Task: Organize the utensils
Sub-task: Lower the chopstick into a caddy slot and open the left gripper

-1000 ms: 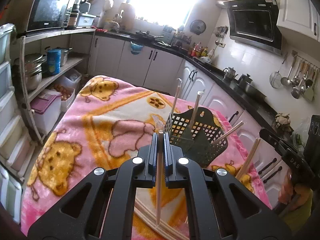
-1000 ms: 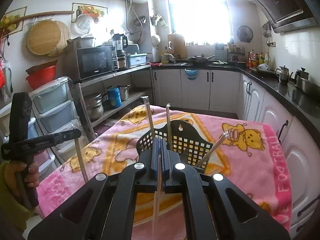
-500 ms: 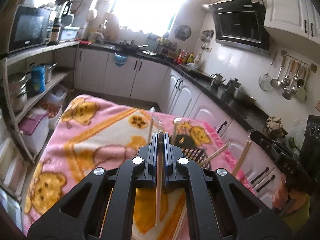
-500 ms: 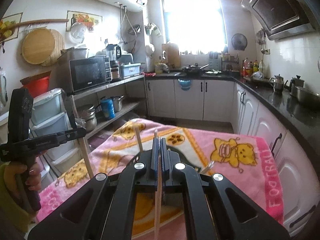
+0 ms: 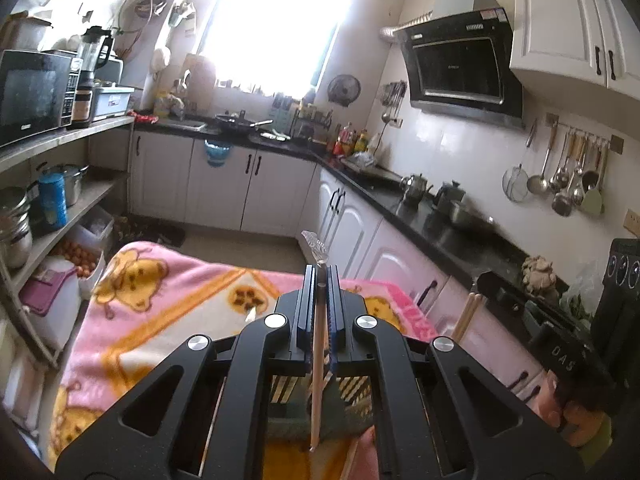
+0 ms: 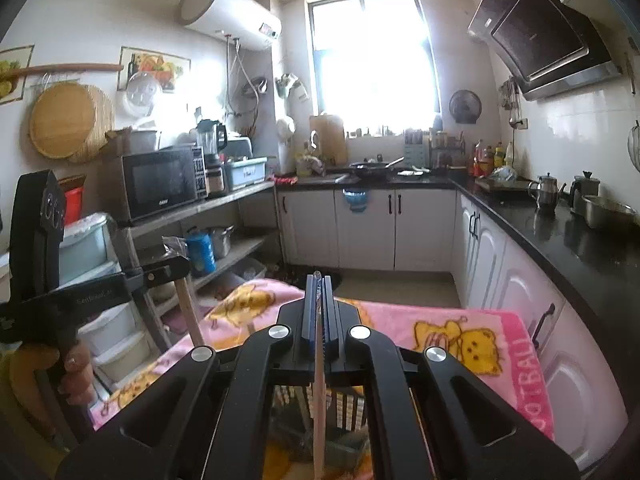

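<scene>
Since a second ago both my hands have come up: the basket [image 5: 308,404] that stood ahead of my grippers on the pink blanket [image 5: 160,304] now sits low, seen only through the frames beneath the fingers, and more of the kitchen counter fills each view. My left gripper [image 5: 319,280] is clenched on a chopstick [image 5: 317,380]; my right gripper [image 6: 318,292] is clenched on a second chopstick [image 6: 319,392]. Each stick runs lengthwise between the shut jaws, its long axis nearly in line with the fingers, the free end hanging back and down above the basket. A clear patterned tip [image 5: 316,246] sticks out past the left fingers, pointing away from the basket toward the counter.
</scene>
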Available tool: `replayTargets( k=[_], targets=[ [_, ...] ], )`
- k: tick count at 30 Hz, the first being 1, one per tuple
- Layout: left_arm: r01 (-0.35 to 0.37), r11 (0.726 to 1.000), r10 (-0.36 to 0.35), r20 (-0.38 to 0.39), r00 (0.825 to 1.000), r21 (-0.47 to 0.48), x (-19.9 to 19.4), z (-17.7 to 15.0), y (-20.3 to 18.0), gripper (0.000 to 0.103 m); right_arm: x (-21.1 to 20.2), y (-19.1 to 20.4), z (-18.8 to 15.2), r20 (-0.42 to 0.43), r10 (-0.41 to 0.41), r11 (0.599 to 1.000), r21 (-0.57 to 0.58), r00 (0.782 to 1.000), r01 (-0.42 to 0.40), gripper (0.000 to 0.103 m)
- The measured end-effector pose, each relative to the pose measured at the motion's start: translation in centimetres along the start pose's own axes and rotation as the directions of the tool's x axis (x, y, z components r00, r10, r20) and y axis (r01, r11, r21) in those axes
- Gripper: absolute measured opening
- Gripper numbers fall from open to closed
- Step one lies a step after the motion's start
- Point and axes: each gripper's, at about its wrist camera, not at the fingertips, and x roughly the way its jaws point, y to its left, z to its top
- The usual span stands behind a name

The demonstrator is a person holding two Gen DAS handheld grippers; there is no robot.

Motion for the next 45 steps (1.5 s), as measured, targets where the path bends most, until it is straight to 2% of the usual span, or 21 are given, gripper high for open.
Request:
replayTargets(
  k=[10, 18, 26, 35, 45],
  targets=[
    [0.032, 0.999, -0.032, 0.021, 0.999, -0.029, 3.7, 0.0, -0.4, 0.001, 2.9, -1.3, 1.3, 0.028, -0.027, 0.999, 0.023, 0.999, 0.026, 0.003],
    [0.021, 0.999, -0.021, -0.003, 1.0, -0.032, 6.5, -2.3, 0.1, 0.001, 6.2, -3.4, -0.4, -0.003, -0.061, 0.996, 0.068, 0.998, 0.061, 0.003],
    [0.025, 1.0, -0.024, -0.013, 1.0, 0.01, 7.7, -4.7, -0.3, 0.001, 8.8, -4.2, -2.8, -0.03, -0.091, 0.993, 0.073, 0.995, 0.093, 0.003],
    [0.022, 1.0, -0.022, -0.041, 0.999, -0.001, 8.5, -7.1, 0.1, 0.001, 9.2, -4.9, -5.0, -0.049, -0.127, 0.99, 0.063, 0.991, 0.13, 0.003],
    [0.013, 1.0, -0.012, -0.064, 0.998, 0.006, 8.5, -8.6, 0.3, 0.001, 7.6, -6.4, -7.2, -0.095, -0.149, 0.983, 0.093, 0.984, 0.158, 0.003]
  ],
)
